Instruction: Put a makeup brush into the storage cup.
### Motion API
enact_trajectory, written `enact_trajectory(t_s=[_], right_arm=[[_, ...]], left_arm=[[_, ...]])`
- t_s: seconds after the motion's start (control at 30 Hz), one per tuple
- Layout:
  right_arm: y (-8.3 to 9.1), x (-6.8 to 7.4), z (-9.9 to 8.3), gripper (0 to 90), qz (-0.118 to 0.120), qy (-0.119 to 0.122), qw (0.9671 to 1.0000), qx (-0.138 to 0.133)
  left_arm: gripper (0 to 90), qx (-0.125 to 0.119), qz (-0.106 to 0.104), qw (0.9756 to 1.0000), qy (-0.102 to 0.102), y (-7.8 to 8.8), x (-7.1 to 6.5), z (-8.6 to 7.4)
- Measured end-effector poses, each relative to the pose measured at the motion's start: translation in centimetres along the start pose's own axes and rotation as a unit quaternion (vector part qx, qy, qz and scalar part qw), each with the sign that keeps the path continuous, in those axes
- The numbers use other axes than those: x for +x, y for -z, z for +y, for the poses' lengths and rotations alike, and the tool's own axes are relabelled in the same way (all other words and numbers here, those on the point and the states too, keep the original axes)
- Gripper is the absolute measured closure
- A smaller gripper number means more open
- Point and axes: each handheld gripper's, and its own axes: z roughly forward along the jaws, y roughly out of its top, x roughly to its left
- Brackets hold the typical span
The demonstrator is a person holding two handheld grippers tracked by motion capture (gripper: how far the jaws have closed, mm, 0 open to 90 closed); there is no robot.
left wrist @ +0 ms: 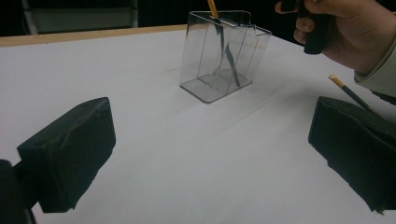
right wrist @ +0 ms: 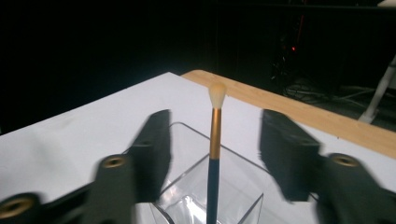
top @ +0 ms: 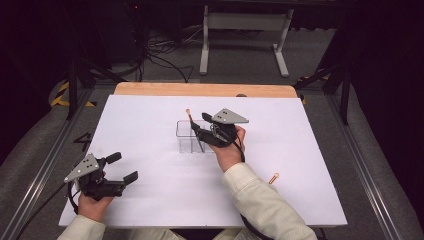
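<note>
Brush (right wrist: 215,140) upright in clear holder (top: 188,136), right gripper (right wrist: 215,154) jaws apart w/ brush untouched between, left gripper (left wrist: 210,154) jaws apart, nothing between

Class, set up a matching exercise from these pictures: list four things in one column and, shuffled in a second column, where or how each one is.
Things:
1. clear plastic box
2. dark-handled makeup brush with a gold band
3. second brush with a gold end
4. left gripper

Places or states:
A. lying flat on the white sheet
B. standing in the box
C. mid-table, in front of the right gripper
D. open, holding nothing

Pairs: 1-C, 2-B, 3-A, 4-D
</note>
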Motion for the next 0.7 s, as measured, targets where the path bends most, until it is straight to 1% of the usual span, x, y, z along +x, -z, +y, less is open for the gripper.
enact_trajectory(t_s=[0.07,0.13,0.23,0.27,0.3,0.33,0.37,0.5,0.6,0.67,0.7], right_arm=[[0.3,0.0,0.5,27.2,0.014,-0.001,0.9999,-0.008],[0.6,0.0,0.9,16.4,0.016,-0.003,0.9998,-0.007],[1.3,0.0,1.6,9.1,0.017,-0.01,0.9998,-0.008],[1.6,-0.1,1.8,6.5,0.021,-0.021,0.9996,0.0],[1.6,-0.1,1.8,6.5,0.021,-0.021,0.9996,0.0],[1.9,-0.2,2.0,6.1,0.028,-0.036,0.9989,0.006],[2.5,-0.5,2.3,5.7,0.034,-0.04,0.9986,0.006],[3.8,-0.9,2.7,4.4,0.031,-0.025,0.9992,0.003],[4.4,-1.3,2.8,0.8,0.034,-0.024,0.9991,0.006],[4.9,-1.7,2.8,0.2,0.038,-0.022,0.999,0.005],[5.2,-1.8,2.7,0.2,0.042,-0.022,0.9989,-0.002]], left_arm=[[1.3,-0.001,0.0,1.0,-0.002,0.0,0.0,0.0],[1.3,-0.001,0.0,1.0,-0.002,0.0,0.0,0.0],[1.3,-0.001,0.0,1.0,-0.002,-0.1,0.0,0.0],[1.3,-0.002,0.001,1.0,-0.002,-0.1,0.0,0.0],[1.4,-0.002,0.001,1.0,-0.002,-0.1,0.0,0.0],[1.4,-0.001,0.002,1.0,-0.002,-0.1,0.0,0.0],[1.3,-0.001,0.002,1.0,-0.003,-0.1,0.0,0.0],[1.3,0.0,0.003,1.0,-0.002,-0.2,0.0,0.0],[1.3,0.001,0.002,1.0,-0.002,-0.3,0.0,0.0],[1.4,0.003,0.004,1.0,-0.003,-0.4,-0.1,0.0],[1.4,0.003,0.004,1.0,-0.003,-0.4,-0.1,0.0]])
